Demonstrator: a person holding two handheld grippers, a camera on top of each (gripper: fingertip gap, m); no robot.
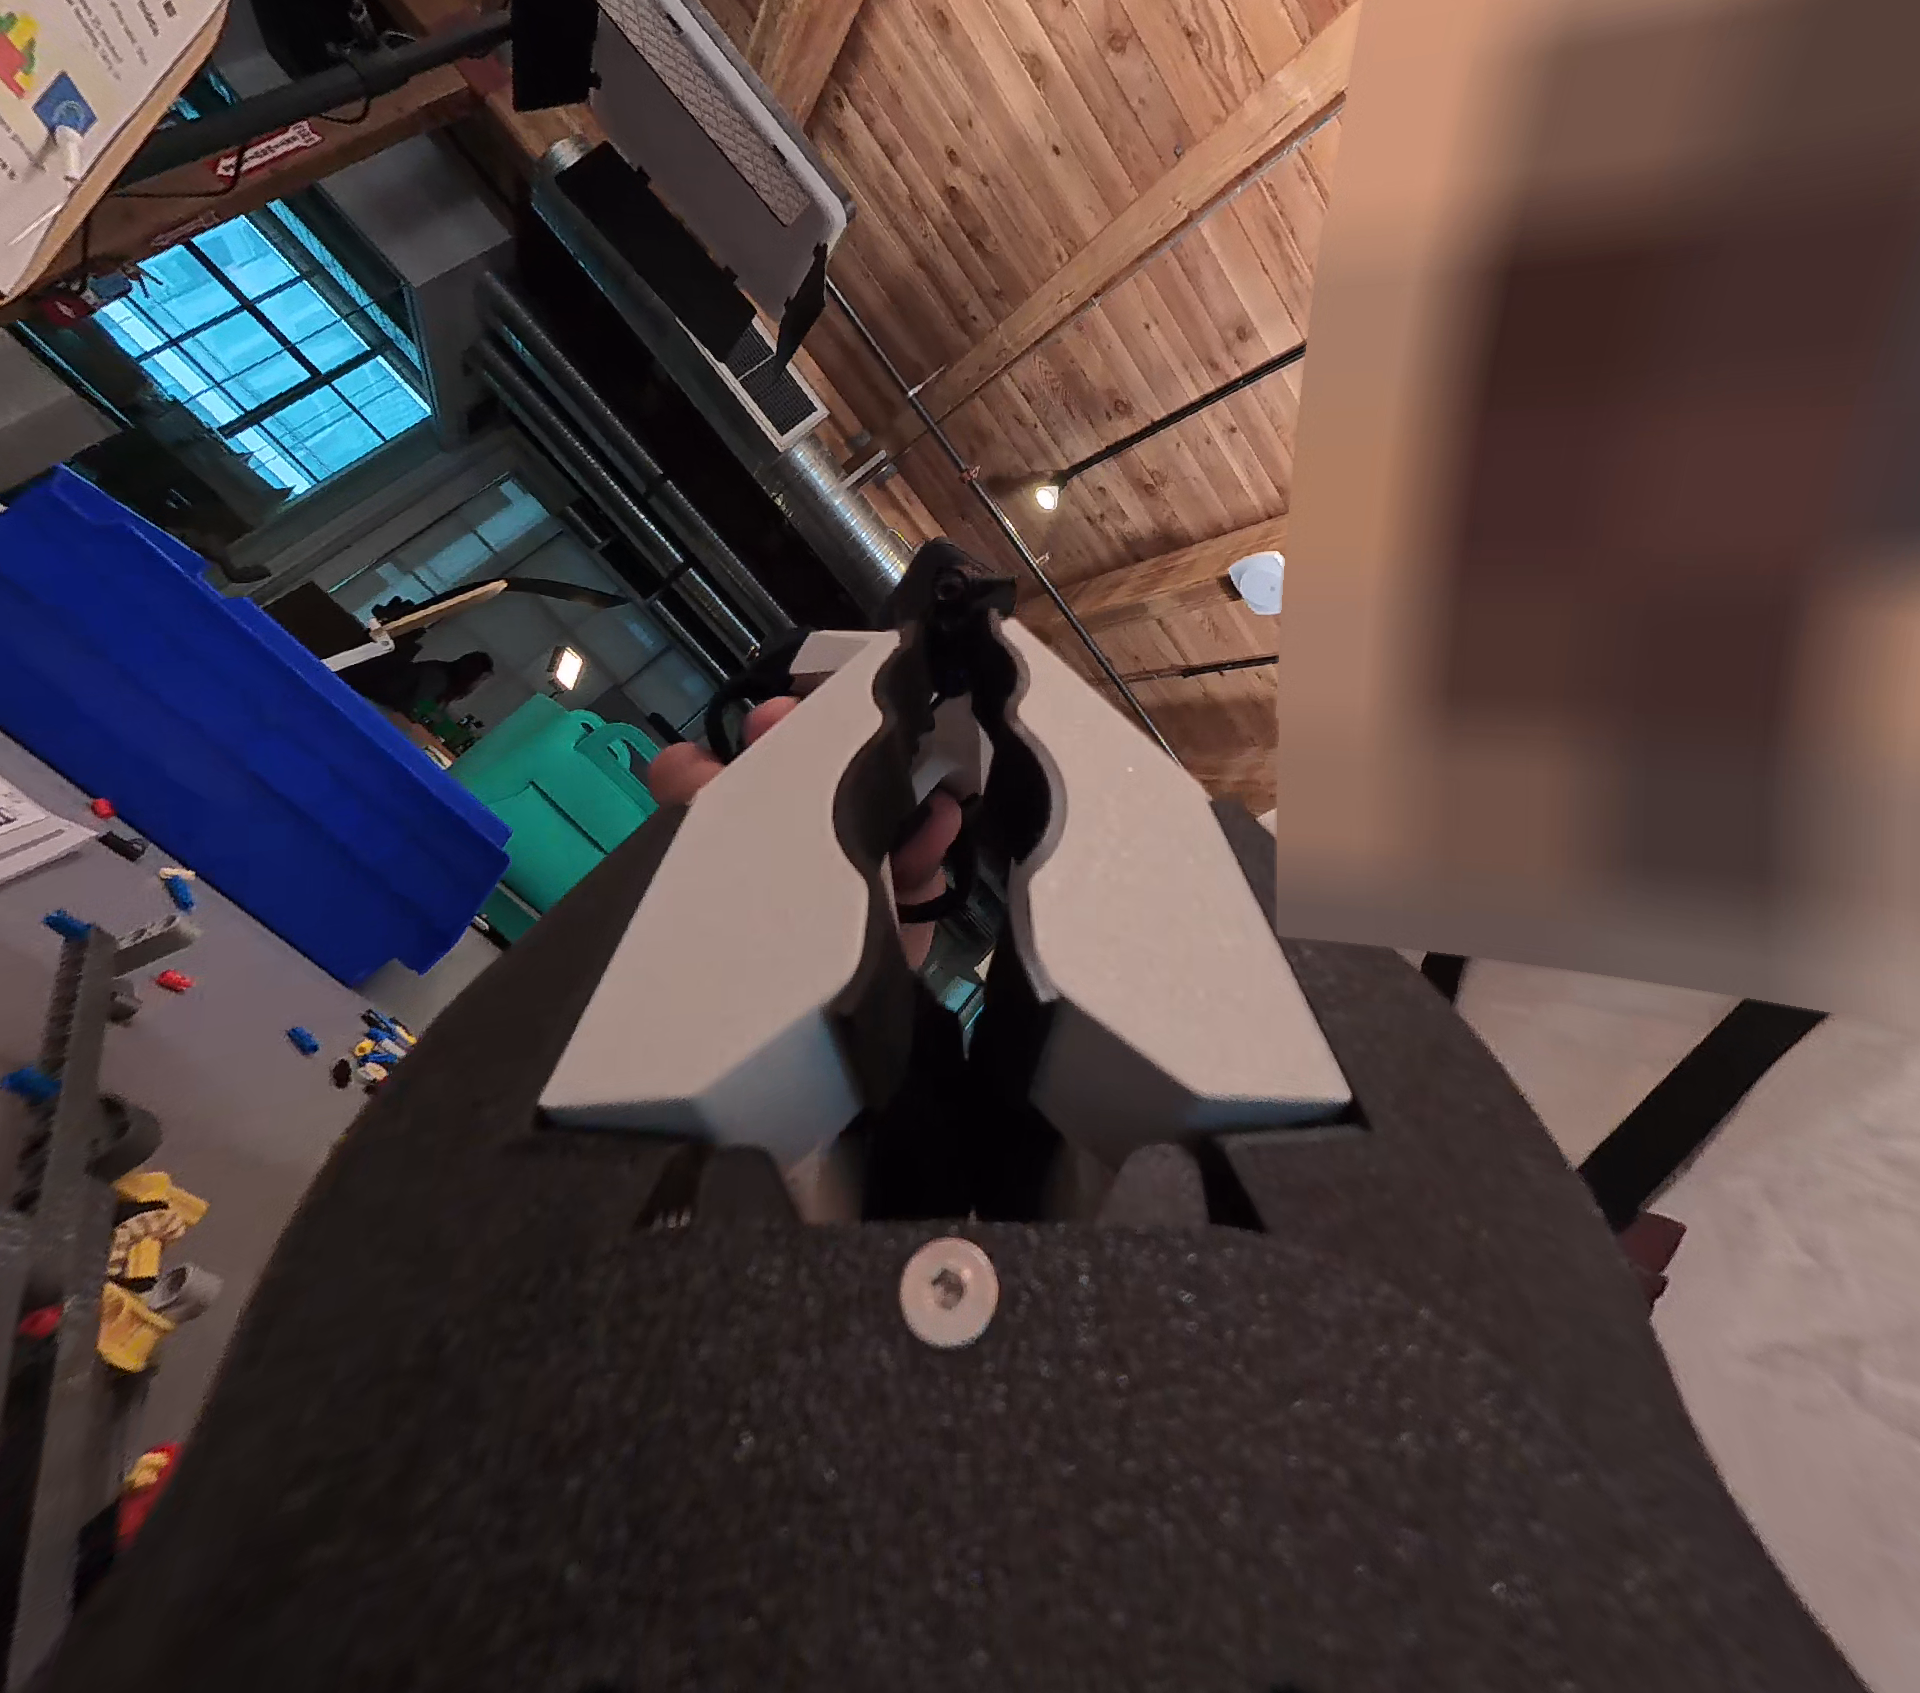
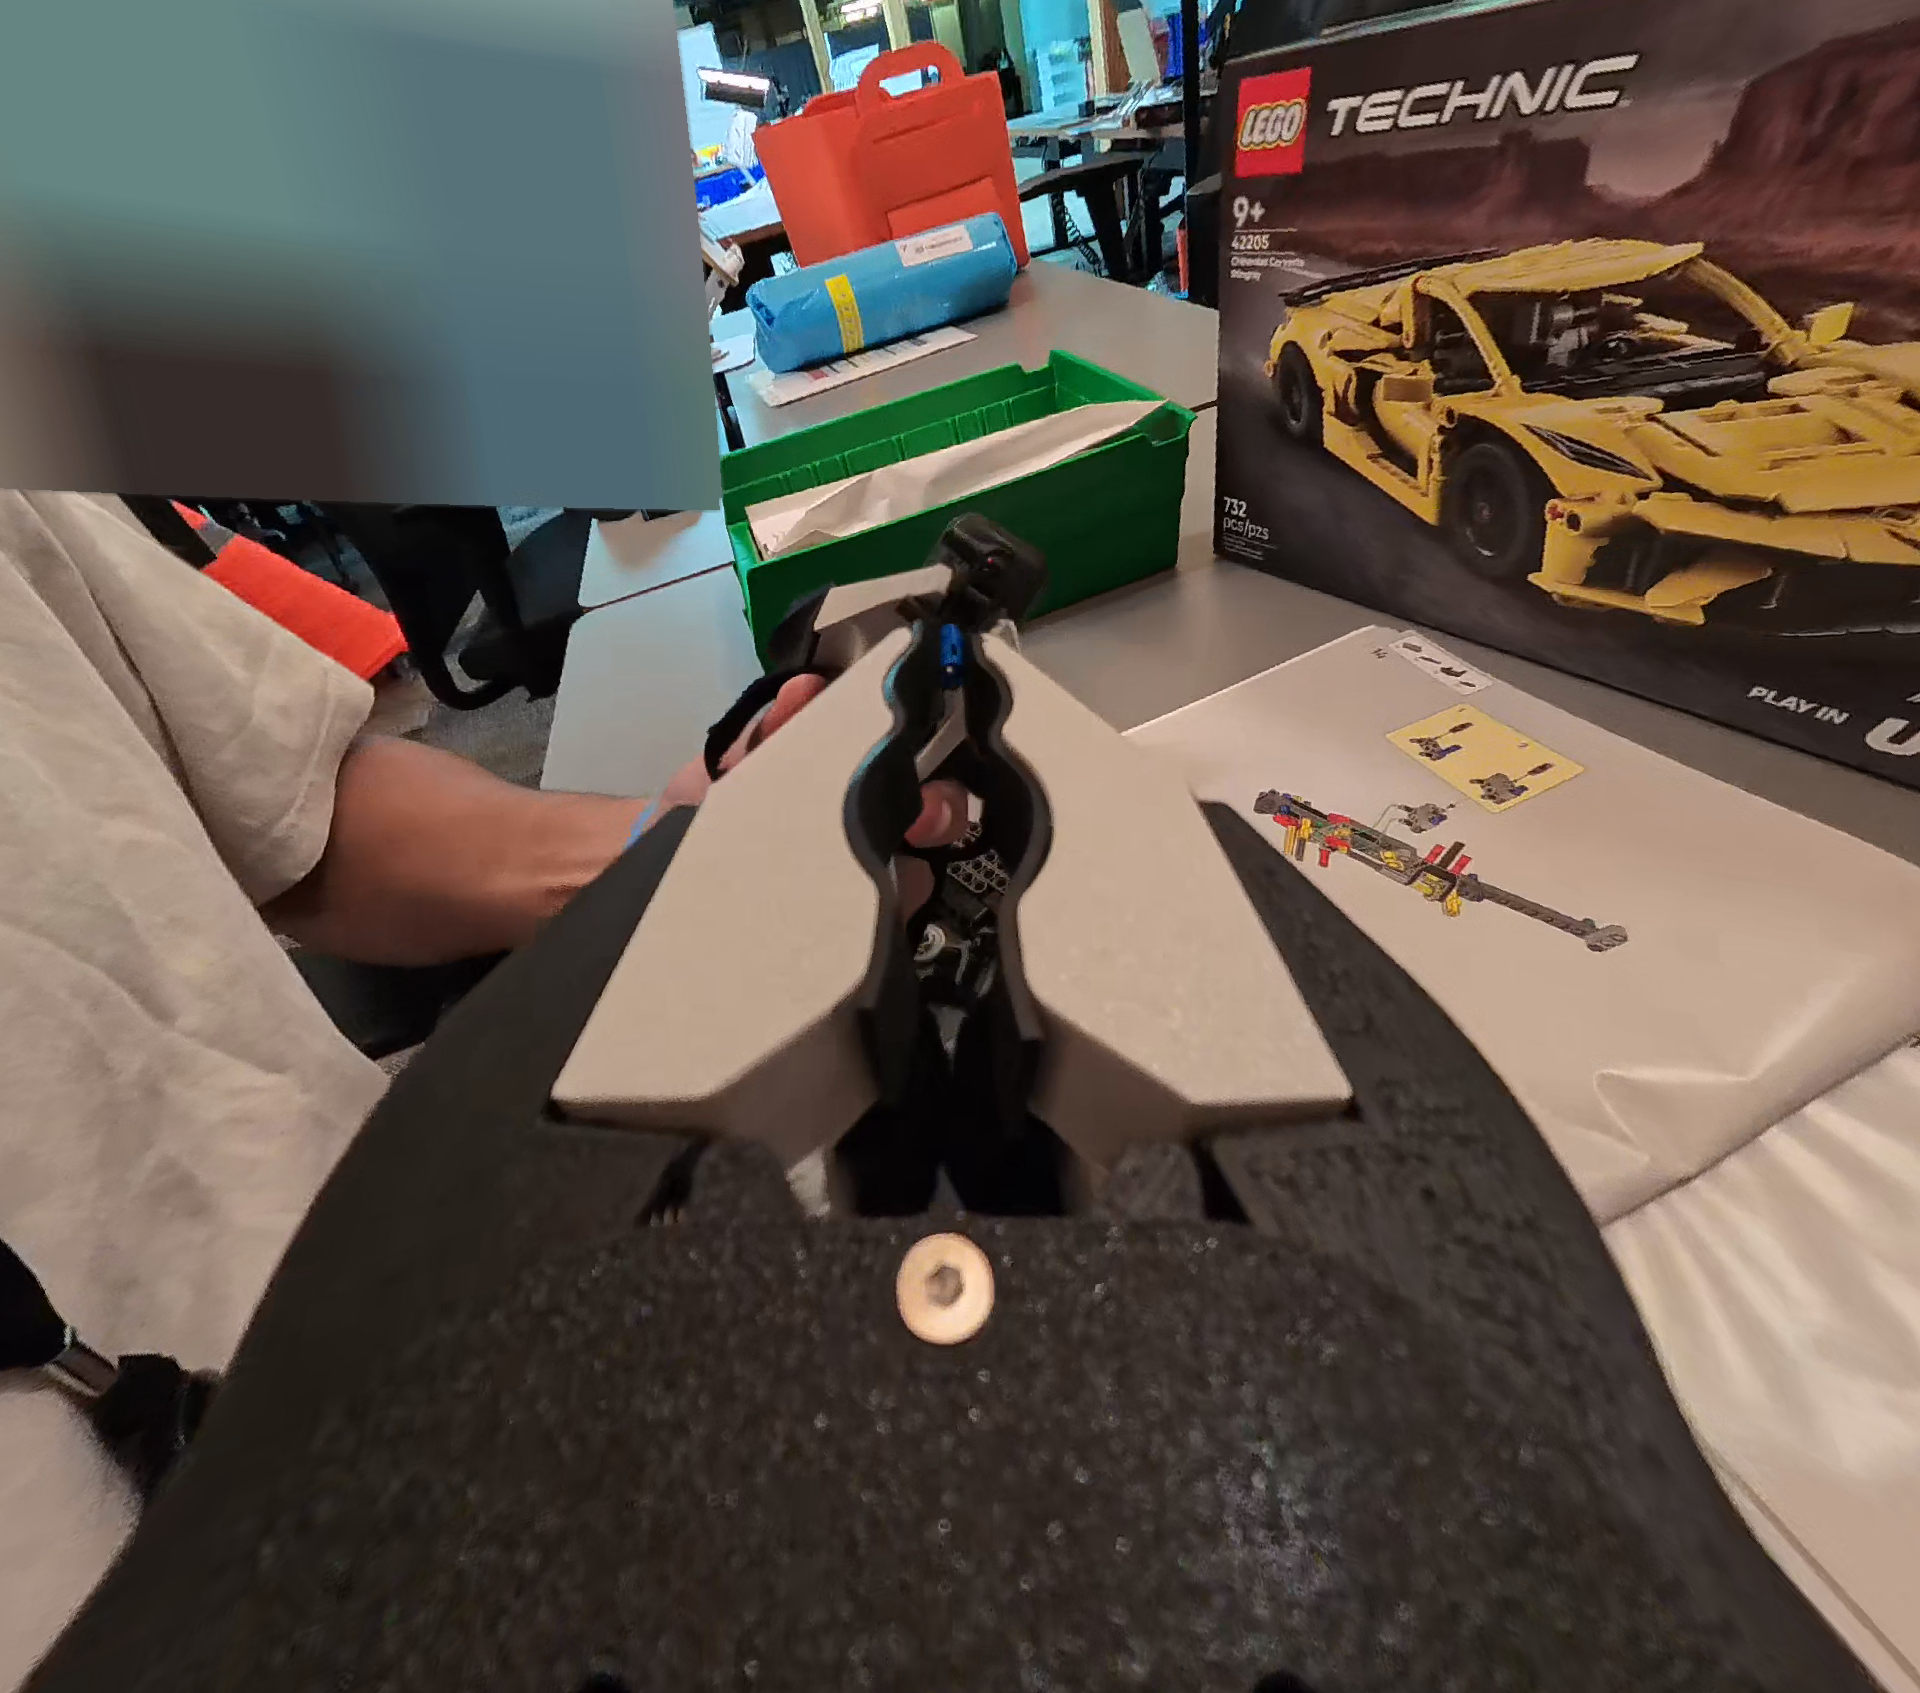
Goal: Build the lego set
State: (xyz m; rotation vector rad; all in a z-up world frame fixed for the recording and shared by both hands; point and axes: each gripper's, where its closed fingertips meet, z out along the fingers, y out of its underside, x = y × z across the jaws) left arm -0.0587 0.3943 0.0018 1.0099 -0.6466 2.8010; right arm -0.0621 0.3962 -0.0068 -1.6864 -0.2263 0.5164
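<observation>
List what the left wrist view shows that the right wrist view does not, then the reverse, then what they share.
Left wrist view only: a blue bin, loose bricks scattered on the grey table, a wooden ceiling.

Right wrist view only: the set's box standing upright, an open instruction booklet, a green bin holding paper.

Shared: each gripper, left and right, is closed on a small black piece, with the other gripper facing it.

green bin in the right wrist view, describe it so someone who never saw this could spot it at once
Start at the big dark set box with a yellow car pictured standing on the grey table. Just left of it sits the open green plastic bin, holding crumpled white paper. The orange handled tote behind stands taller.
</observation>
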